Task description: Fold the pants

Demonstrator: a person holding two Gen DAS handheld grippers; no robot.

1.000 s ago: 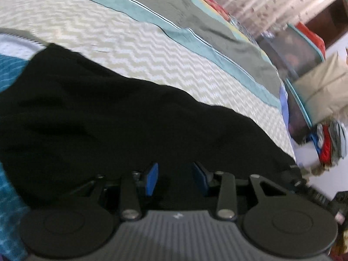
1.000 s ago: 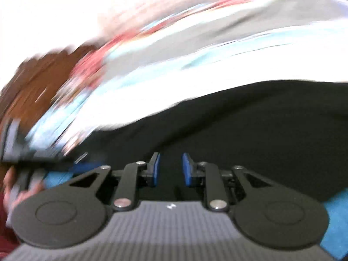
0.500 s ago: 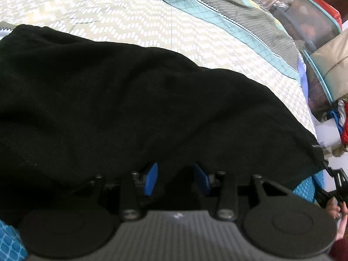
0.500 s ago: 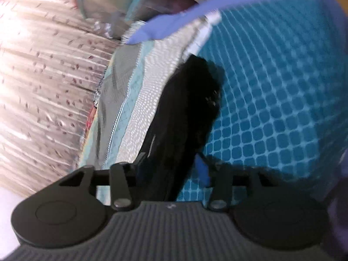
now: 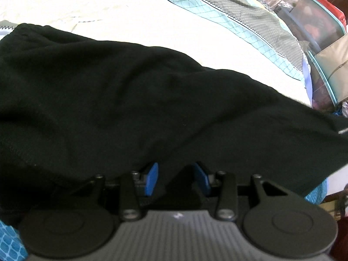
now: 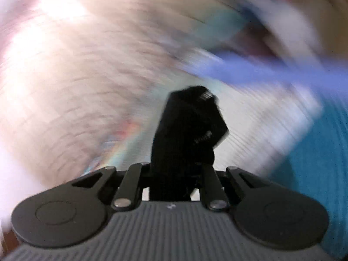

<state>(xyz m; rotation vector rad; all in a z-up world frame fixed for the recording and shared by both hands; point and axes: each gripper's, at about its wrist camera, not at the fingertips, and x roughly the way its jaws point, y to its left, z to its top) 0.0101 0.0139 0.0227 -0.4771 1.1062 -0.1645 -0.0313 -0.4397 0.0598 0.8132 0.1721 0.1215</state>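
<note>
From my left wrist camera I see the black pants [image 5: 134, 100] spread across nearly the whole frame, from nine o'clock to three o'clock, lying on a pale zigzag-patterned bedspread [image 5: 152, 24]; beyond it at twelve to two o'clock runs a teal and grey quilt band [image 5: 235, 15], and at two to three o'clock sit clear storage bags [image 5: 313, 24] stuffed with clothes; a blue patterned sheet [image 5: 10, 241] peeks out at seven o'clock and again at four o'clock. My left gripper [image 5: 176, 179] sits at six o'clock with its blue pads [image 5: 151, 179] set apart, a clear gap between them; the hem of the cloth drapes over the finger tips and dark fabric fills the gap, but I cannot tell whether the pads actually pinch it.

My right wrist camera is badly motion-smeared; only the tool and its load are sharp. My right gripper [image 6: 177, 174] has a bunched column of the pants [image 6: 184, 134] standing up from between its fingers toward twelve o'clock; the cloth covers the pads entirely, and the jaws look drawn in tight against the bundle, gripping it. Behind it I make out a teal blur at four o'clock and a blue-violet streak at two o'clock; I cannot identify either.
</note>
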